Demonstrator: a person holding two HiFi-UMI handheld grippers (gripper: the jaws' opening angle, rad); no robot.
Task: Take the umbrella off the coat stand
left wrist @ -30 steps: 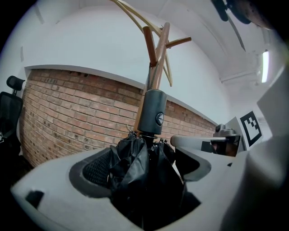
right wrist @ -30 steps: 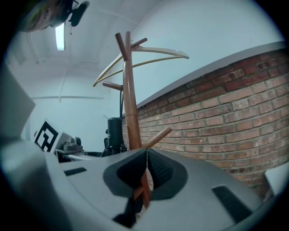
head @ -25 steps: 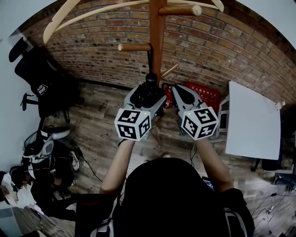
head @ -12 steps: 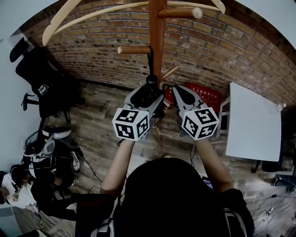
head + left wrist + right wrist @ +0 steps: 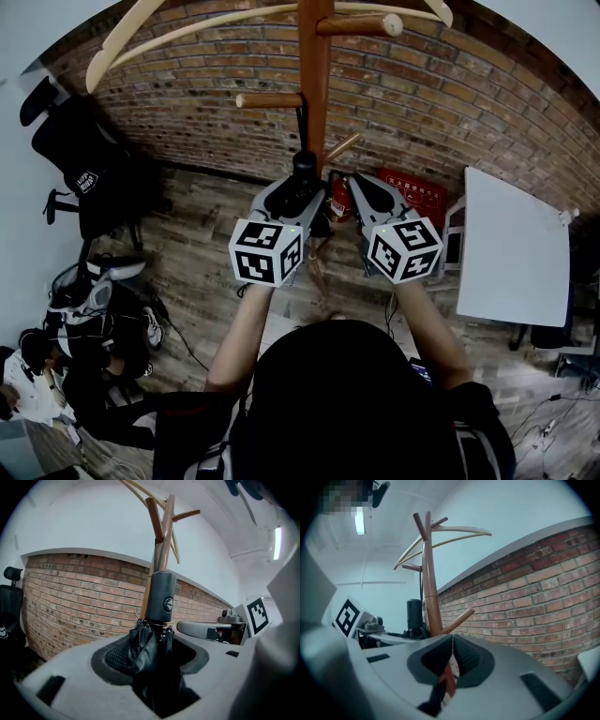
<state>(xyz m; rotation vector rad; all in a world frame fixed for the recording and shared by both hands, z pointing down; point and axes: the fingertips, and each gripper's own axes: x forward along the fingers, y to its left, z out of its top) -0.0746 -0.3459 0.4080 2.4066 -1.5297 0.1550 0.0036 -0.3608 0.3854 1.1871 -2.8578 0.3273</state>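
A black folded umbrella [image 5: 304,167] hangs by its strap from a peg of the wooden coat stand [image 5: 315,84]. In the left gripper view its handle [image 5: 161,597] points up and its bunched fabric fills the gap between the pads. My left gripper [image 5: 301,194] has just been closing, and its jaws now press on the umbrella's body [image 5: 151,651]. To the right of the pole is my right gripper [image 5: 362,187], shut with nothing in it. In the right gripper view its pads [image 5: 465,656] meet in a thin line, with the pole [image 5: 431,597] and the umbrella [image 5: 414,613] beyond.
A brick wall [image 5: 187,103] stands behind the coat stand. A black office chair [image 5: 84,169] is at the left, with clutter [image 5: 84,309] on the floor below it. A red fire extinguisher [image 5: 340,199] and a red box [image 5: 412,192] sit near the stand's foot. A white table [image 5: 511,248] is at the right.
The left gripper's jaws have drawn in around the umbrella. Both hands have stayed where they were.
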